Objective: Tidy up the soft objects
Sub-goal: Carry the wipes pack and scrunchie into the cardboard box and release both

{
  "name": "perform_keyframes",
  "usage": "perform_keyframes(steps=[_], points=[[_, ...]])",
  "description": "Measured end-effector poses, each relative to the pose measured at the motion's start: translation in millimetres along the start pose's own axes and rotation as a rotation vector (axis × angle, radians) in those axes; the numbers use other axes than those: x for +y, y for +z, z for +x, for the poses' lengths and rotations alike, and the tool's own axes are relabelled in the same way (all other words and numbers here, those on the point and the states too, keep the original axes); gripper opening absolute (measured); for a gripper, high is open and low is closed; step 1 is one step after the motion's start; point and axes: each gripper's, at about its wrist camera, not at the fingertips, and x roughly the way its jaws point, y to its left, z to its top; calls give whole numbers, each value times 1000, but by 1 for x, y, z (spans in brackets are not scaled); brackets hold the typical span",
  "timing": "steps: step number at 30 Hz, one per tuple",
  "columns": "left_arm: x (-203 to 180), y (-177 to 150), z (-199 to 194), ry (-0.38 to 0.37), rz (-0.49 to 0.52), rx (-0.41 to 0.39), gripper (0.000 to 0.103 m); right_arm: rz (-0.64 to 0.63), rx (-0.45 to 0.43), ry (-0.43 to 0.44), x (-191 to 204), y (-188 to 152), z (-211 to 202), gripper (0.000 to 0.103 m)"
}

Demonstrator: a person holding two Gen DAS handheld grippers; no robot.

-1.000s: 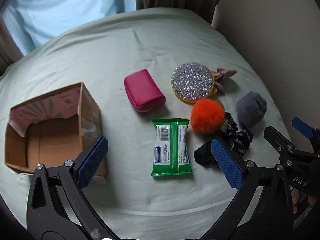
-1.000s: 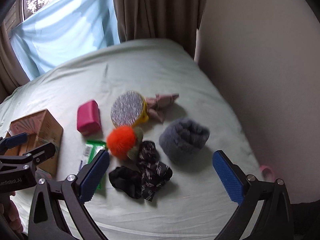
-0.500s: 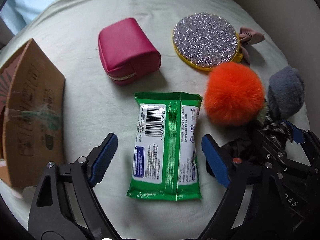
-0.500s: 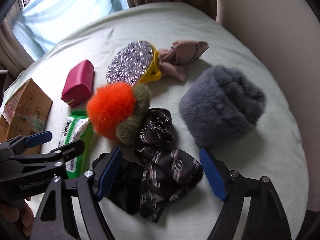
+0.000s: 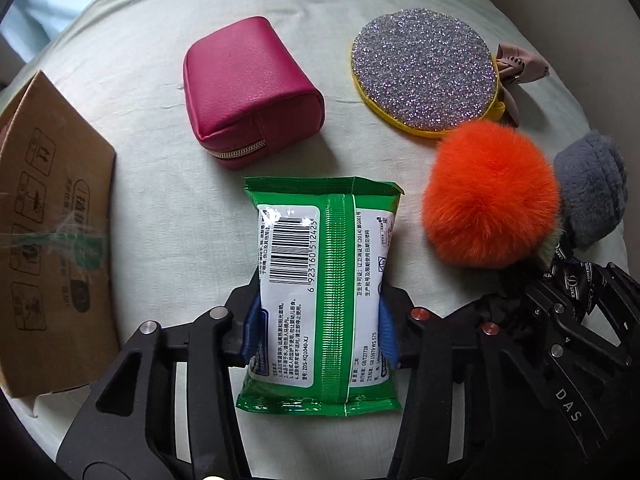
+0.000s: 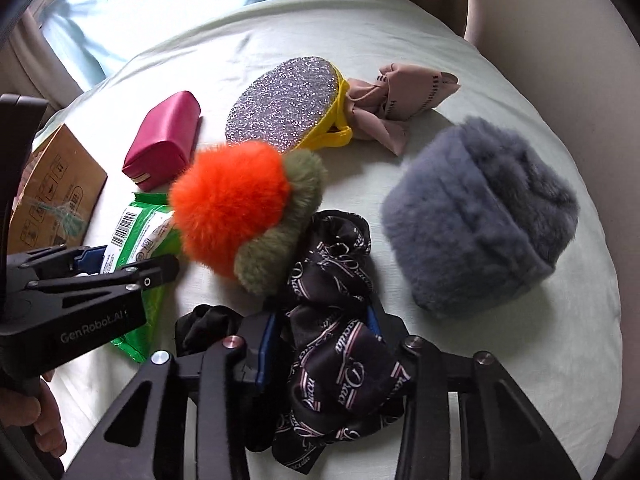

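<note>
A green wipes pack (image 5: 320, 240) lies barcode up on the pale green bed sheet (image 5: 168, 208). My left gripper (image 5: 320, 332) is closing on it, and its blue pads pinch the pack's sides inward. In the right wrist view the same pack (image 6: 140, 224) sits between the left gripper's (image 6: 124, 264) fingers. A black patterned cloth (image 6: 332, 264) lies crumpled beside an orange pompom (image 6: 232, 204). My right gripper (image 6: 320, 332) is closing on that cloth, with both blue pads pressed into its folds.
A pink zip pouch (image 5: 248, 92), a round glitter pad (image 5: 424, 72) and a pink bow cloth (image 6: 392, 100) lie farther back. A grey furry cuff (image 6: 480, 216) sits at the right. A cardboard box (image 5: 52, 220) stands at the left. A hand (image 6: 36, 420) holds the left gripper.
Both grippers came down to the bed and their jaws went from wide open to closed, the left on the wipes pack, the right on the black cloth.
</note>
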Motion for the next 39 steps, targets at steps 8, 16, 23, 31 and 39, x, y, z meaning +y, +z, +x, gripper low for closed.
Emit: perform_keyframes(steps=[8, 16, 23, 31, 39], points=[[-2, 4, -15, -12, -2, -21, 34, 33, -10, -1, -9, 2, -12, 33], [0, 14, -61, -22, 0, -70, 34, 36, -49, -12, -8, 12, -51, 33], [9, 30, -132, -70, -10, -136, 34, 43, -114, -39, 8, 39, -111, 32], [52, 43, -223, -136, -47, -216, 34, 46, -219, -73, 64, 81, -201, 32], [149, 43, -302, -97, -85, -287, 34, 45, -274, -59, 159, 113, -263, 32]])
